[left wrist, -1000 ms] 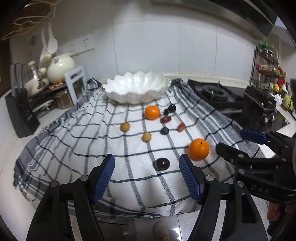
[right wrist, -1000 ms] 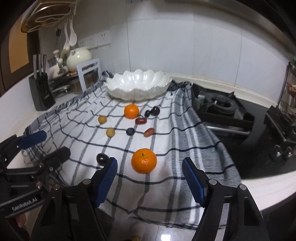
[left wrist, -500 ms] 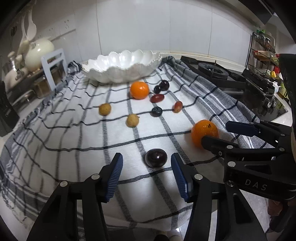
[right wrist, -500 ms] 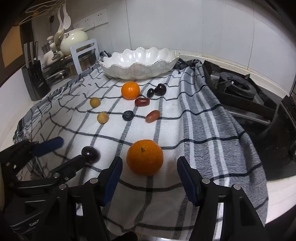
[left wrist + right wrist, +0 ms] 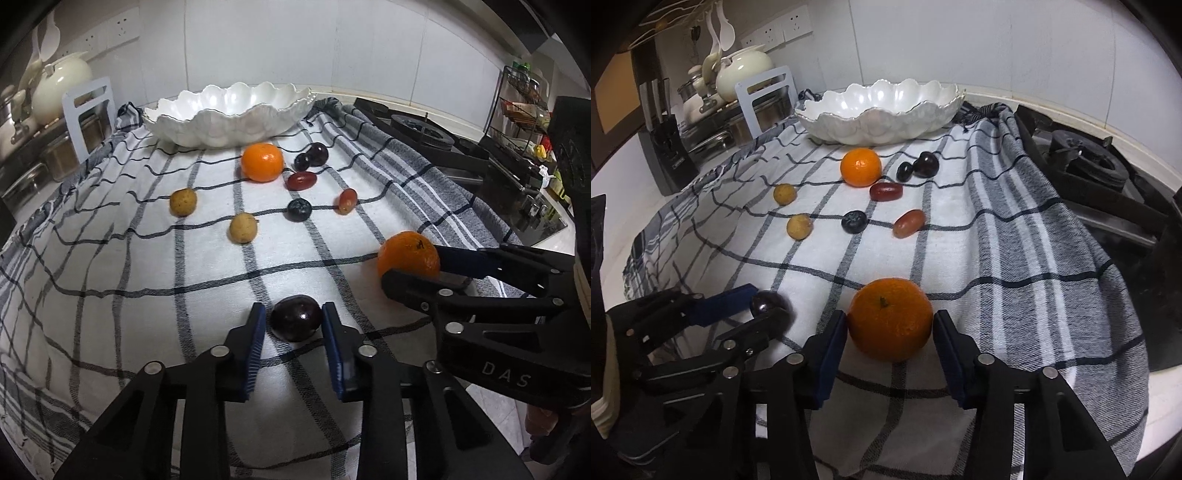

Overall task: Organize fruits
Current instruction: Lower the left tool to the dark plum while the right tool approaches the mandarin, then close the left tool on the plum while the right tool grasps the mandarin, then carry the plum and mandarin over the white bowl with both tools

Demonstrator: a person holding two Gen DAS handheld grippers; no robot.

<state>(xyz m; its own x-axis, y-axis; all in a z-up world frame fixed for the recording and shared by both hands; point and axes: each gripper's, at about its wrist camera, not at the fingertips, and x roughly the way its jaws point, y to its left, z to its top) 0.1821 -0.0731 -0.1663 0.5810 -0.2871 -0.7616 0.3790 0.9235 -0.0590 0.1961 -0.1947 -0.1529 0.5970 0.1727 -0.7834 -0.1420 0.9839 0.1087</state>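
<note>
Where the checked cloth [image 5: 155, 306] hangs toward us over the counter edge, we see a dark plum [image 5: 295, 322] lying between the blue pads of the left gripper [image 5: 294, 325]. Its jaws have just been closing and now sit tight against the plum's two sides, clamped on it. Just to the right, a large orange [image 5: 890, 319] rests on the cloth between the pads of the right gripper [image 5: 891, 325]; those jaws have been closing too, and both pads now meet the orange's flanks. Both fruits lie on the cloth.

Farther back on the cloth we find the loose fruit: a second orange [image 5: 262, 162], two tan round fruits [image 5: 183, 201] and [image 5: 243, 228], a dark blue berry [image 5: 299, 209], a dark red oblong fruit [image 5: 302, 180], a reddish grape [image 5: 347, 199], and two dark plums touching each other [image 5: 312, 156]. Behind them all stands a white scalloped bowl [image 5: 207, 127] on the cloth's far end, against the tiled wall. A gas hob [image 5: 1086, 162] lies right of the cloth, and a cream teapot [image 5: 744, 72] and knife block [image 5: 666, 151] sit to the left.
</note>
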